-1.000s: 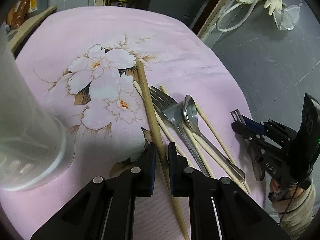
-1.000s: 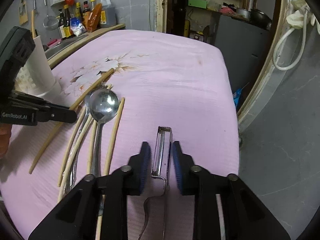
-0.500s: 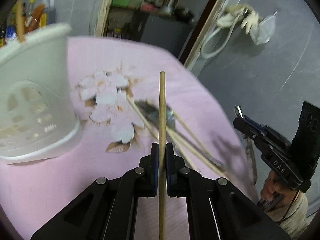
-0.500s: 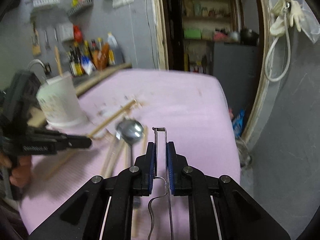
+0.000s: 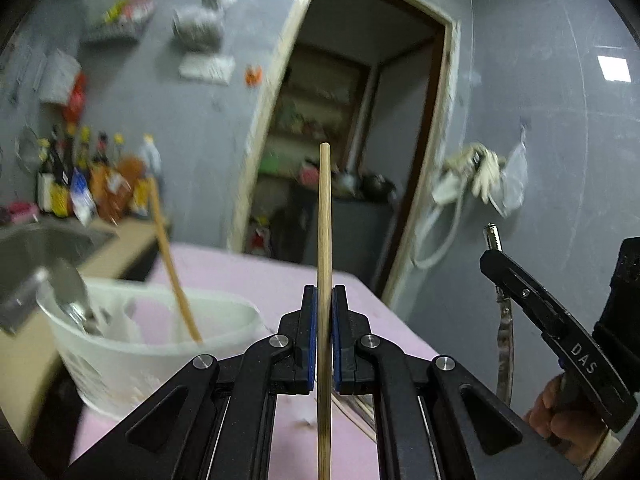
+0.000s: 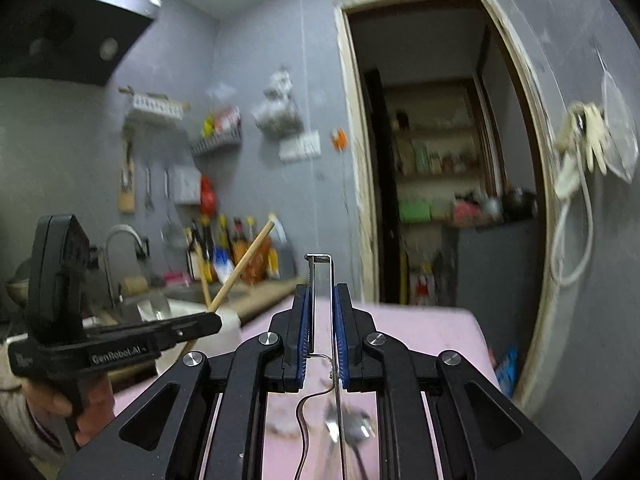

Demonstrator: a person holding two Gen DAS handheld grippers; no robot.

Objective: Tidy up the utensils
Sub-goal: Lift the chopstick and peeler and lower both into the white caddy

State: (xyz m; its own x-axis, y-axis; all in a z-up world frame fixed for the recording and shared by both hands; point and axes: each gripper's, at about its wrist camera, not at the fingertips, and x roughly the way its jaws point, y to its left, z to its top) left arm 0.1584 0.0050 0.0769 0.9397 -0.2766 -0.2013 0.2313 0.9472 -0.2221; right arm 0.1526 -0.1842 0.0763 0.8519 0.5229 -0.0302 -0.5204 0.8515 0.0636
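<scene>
Gripping a long wooden chopstick (image 5: 324, 248) upright, the left gripper (image 5: 324, 336) is raised above the pink-clothed worktop (image 5: 280, 280); the right gripper (image 6: 321, 332) clamps a wire-framed metal peeler (image 6: 320, 280).

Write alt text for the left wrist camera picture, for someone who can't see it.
The left gripper is shut on a wooden chopstick that stands upright above a pink table. At left is a white holder with another chopstick inside. At right, the right gripper holds a metal peeler.
</scene>
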